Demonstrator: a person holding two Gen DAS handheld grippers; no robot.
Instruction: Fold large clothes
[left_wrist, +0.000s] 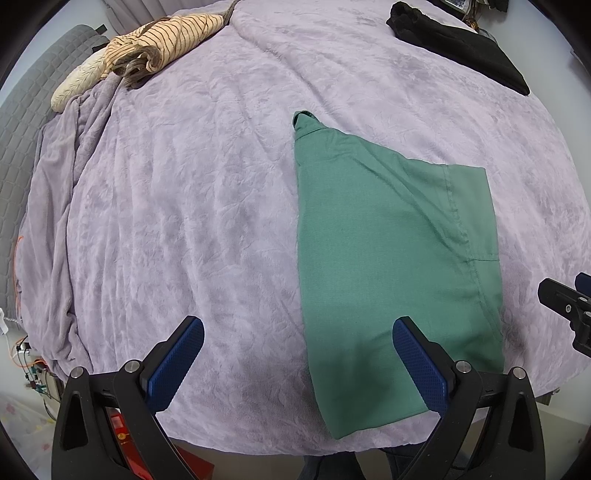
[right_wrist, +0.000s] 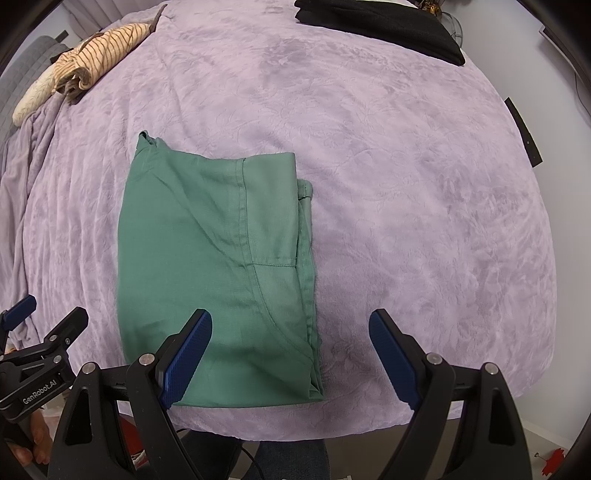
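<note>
Two stacked edges of green garment (right_wrist: 218, 266), right wrist view only.

Green garment (right_wrist: 218, 258), folded flat

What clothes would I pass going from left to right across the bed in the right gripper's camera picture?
Striped beige bundle of clothing → folded green garment → folded black garment, all lying on the lilac plush blanket.
</note>
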